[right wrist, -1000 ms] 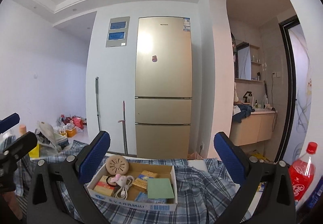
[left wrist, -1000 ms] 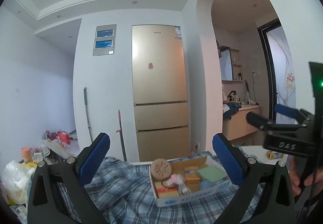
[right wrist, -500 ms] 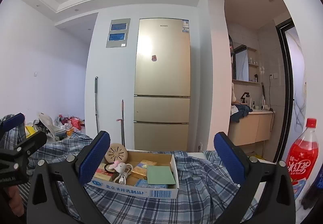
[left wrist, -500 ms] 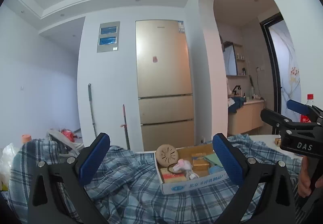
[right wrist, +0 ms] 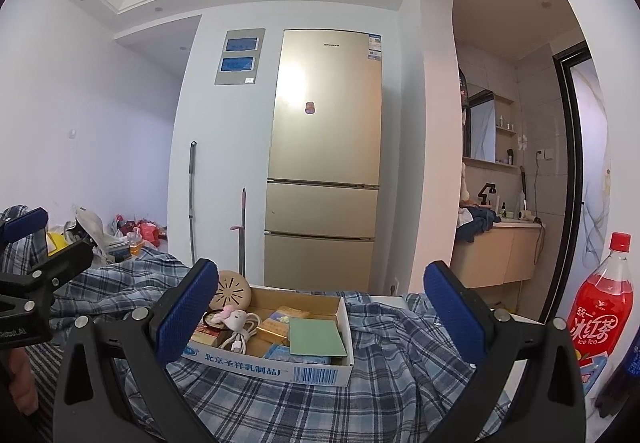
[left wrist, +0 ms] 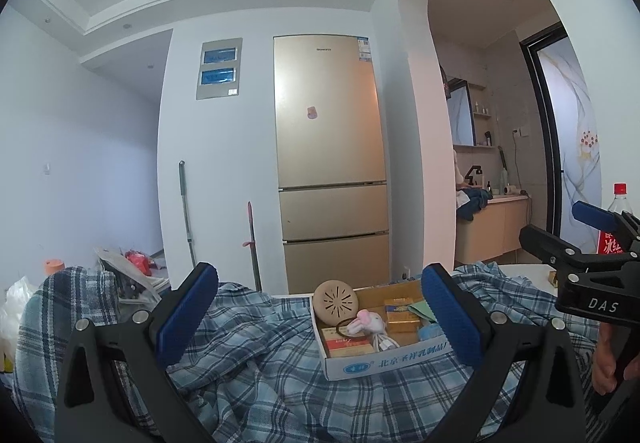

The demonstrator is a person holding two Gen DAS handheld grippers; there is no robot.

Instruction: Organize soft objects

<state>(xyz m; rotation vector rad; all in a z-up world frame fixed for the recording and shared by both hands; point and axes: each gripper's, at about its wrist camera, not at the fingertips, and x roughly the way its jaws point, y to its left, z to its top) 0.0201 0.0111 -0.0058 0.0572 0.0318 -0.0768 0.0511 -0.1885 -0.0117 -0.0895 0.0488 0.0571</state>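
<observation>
Blue-padded tools (left wrist: pixel 320 317) (right wrist: pixel 320 317) level, spread over shirt (left wrist: pixel 256 355)

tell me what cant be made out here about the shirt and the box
- Plaid shirt: its full outline. The bottom edge of both views, the gripper frames and the cardboard box sitting on it cover parts.
- What lies under the shirt: hidden in both views.
- Box contents: the left gripper finger hides the right end in the left view; the right gripper finger hides the left end in the right view.
- Small packets' print: too small to read.
</observation>
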